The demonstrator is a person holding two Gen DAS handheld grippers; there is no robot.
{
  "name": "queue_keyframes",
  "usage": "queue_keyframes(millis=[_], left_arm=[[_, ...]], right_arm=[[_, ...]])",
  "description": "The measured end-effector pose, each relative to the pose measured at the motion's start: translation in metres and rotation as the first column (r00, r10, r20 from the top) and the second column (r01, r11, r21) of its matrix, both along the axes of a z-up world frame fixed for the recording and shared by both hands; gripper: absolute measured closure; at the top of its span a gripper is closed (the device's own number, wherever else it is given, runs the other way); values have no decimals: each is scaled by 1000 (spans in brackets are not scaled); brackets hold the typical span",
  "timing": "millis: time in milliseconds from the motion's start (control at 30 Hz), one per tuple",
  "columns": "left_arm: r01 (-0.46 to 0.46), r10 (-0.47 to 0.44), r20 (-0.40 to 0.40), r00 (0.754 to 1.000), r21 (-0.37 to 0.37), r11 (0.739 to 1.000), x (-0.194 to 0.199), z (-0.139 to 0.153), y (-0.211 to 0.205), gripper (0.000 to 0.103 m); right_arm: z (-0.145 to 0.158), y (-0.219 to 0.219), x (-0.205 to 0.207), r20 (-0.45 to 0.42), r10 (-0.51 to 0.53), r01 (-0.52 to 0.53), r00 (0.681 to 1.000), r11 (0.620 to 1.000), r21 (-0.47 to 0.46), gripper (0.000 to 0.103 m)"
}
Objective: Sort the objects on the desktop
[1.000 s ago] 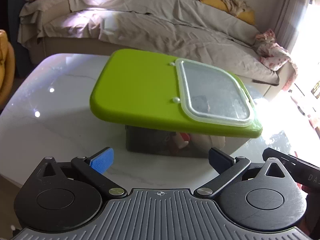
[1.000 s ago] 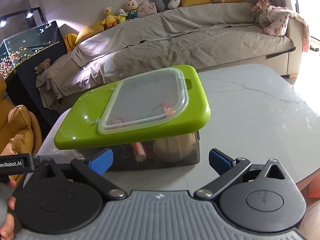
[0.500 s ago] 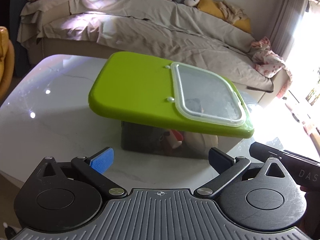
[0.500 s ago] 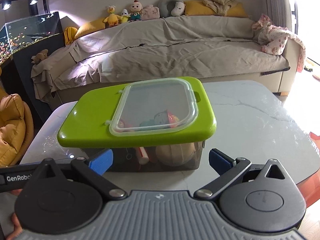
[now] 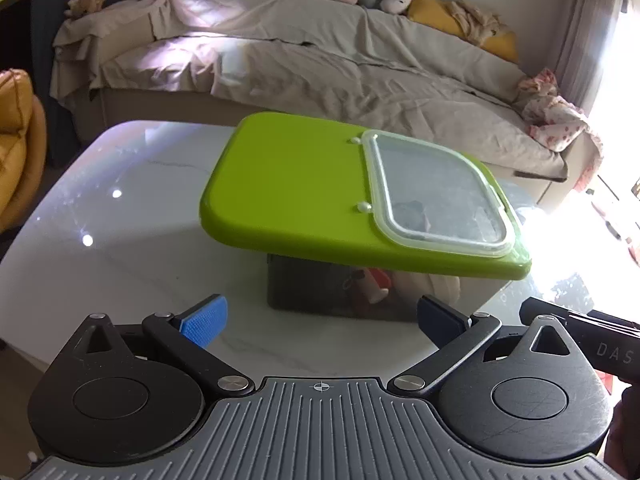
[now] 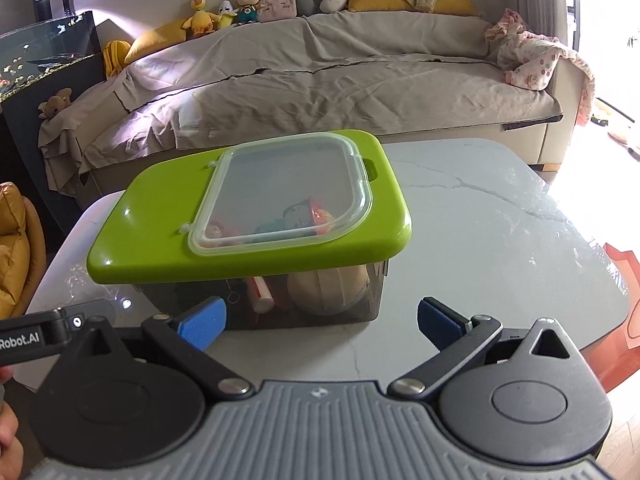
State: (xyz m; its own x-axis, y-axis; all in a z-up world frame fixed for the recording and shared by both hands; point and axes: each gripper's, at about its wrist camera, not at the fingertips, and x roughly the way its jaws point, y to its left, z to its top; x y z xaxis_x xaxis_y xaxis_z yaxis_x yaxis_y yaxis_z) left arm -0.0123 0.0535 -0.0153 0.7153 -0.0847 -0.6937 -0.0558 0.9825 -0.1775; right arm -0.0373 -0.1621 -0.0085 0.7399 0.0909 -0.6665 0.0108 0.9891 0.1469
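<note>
A smoky clear storage box stands on the white marble table under a lime green lid with a clear flap. Toys and a tan ball show through its wall. From the left wrist view the same lid and box sit ahead, with the clear flap on the right. My left gripper is open and empty, short of the box. Equally open and empty, my right gripper hangs just before the box's near wall.
A sofa under a beige sheet runs behind the table, with plush toys along its back. A yellow seat stands left, a fish tank beyond it. Each gripper's body shows at the edge of the other's view.
Both grippers have drawn back and risen a little, so the box looks smaller and more of the sofa shows. The lid and box have stayed put; both grippers stay open.
</note>
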Motion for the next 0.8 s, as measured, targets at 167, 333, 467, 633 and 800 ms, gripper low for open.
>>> queue_keyframes(millis=[167, 333, 467, 633, 800], left_arm=[[4, -5, 9, 1000, 47, 999, -1, 4, -3, 0], [8, -9, 15, 1000, 58, 998, -3, 6, -5, 0], [-4, 3, 8, 1000, 65, 998, -2, 3, -5, 0], [-7, 7, -6, 1000, 44, 999, 1, -1, -1, 0], [-13, 13, -13, 1000, 28, 1000, 2, -3, 3, 0]], right_arm=[[3, 4, -2, 15, 13, -13, 1000, 1000, -21, 0], [2, 8, -2, 15, 22, -21, 1000, 999, -35, 0], [7, 10, 0, 18, 21, -20, 1000, 998, -52, 0], [9, 12, 0, 27, 25, -23, 999, 997, -74, 0], [11, 16, 0, 33, 34, -31, 999, 995, -90, 0]])
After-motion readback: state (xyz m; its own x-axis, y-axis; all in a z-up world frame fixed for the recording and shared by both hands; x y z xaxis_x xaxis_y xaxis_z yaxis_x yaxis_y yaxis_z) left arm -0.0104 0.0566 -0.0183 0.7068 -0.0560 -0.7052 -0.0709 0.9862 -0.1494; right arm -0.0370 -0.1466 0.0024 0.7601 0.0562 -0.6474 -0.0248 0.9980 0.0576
